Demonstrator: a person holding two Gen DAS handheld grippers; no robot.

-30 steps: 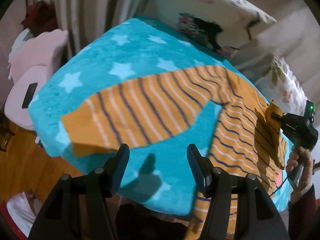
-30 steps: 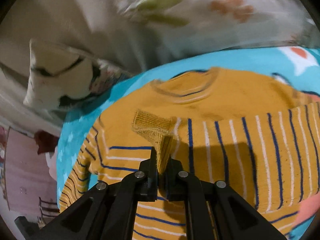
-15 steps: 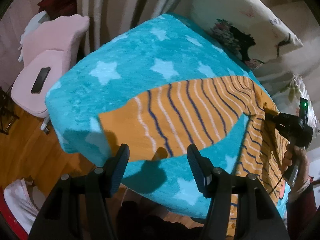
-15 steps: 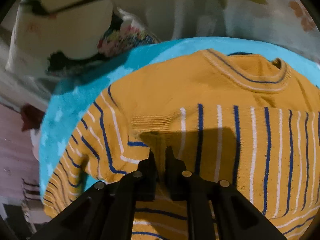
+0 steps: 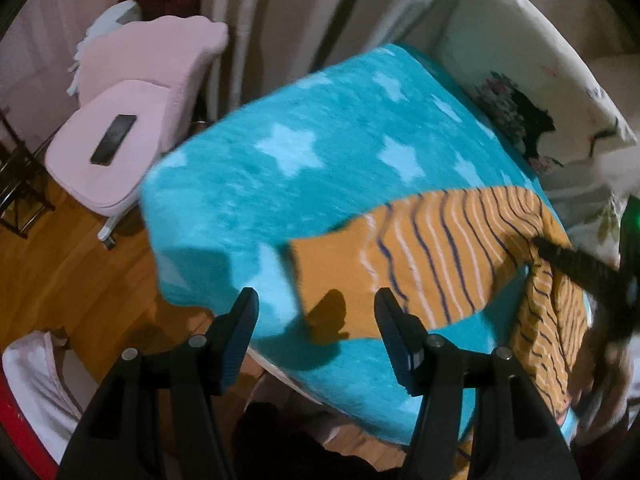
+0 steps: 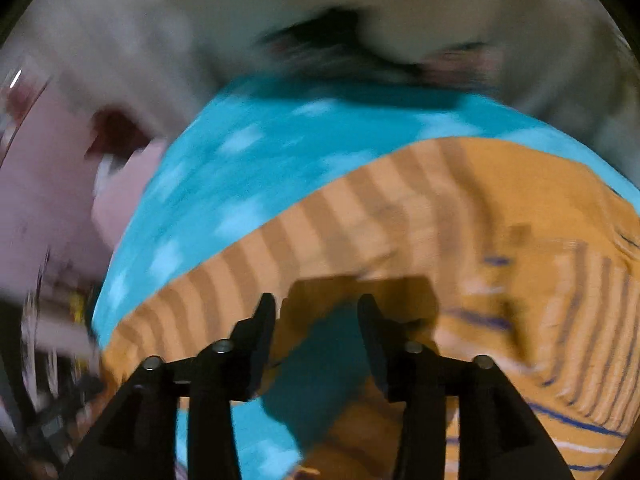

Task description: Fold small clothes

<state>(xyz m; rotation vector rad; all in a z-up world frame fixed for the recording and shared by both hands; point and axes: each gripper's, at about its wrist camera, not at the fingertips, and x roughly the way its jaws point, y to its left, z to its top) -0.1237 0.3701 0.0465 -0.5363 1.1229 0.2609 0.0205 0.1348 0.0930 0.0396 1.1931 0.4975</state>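
Note:
An orange sweater (image 5: 432, 256) with blue and white stripes lies flat on a teal star-patterned blanket (image 5: 320, 140). One sleeve stretches left, its plain cuff just ahead of my left gripper (image 5: 316, 312), which hovers open and empty above the blanket's near edge. The right wrist view is blurred by motion. There my right gripper (image 6: 316, 316) is over the sweater (image 6: 400, 220) where the sleeve meets the body, its jaws opening with nothing between them. It also shows as a black shape (image 5: 580, 268) at the right edge of the left wrist view.
A pink chair (image 5: 132, 92) with a dark flat device (image 5: 113, 139) on its seat stands left of the bed, on a wooden floor (image 5: 80, 272). Curtains (image 5: 272, 20) and a printed pillow (image 5: 520, 80) lie beyond the blanket. White cloth (image 5: 36, 384) sits at the lower left.
My right gripper let go of the folded sleeve cuff, opened, and swung left across the sweater. My left gripper drifted left, so the spread sleeve's cuff now lies ahead of its fingers.

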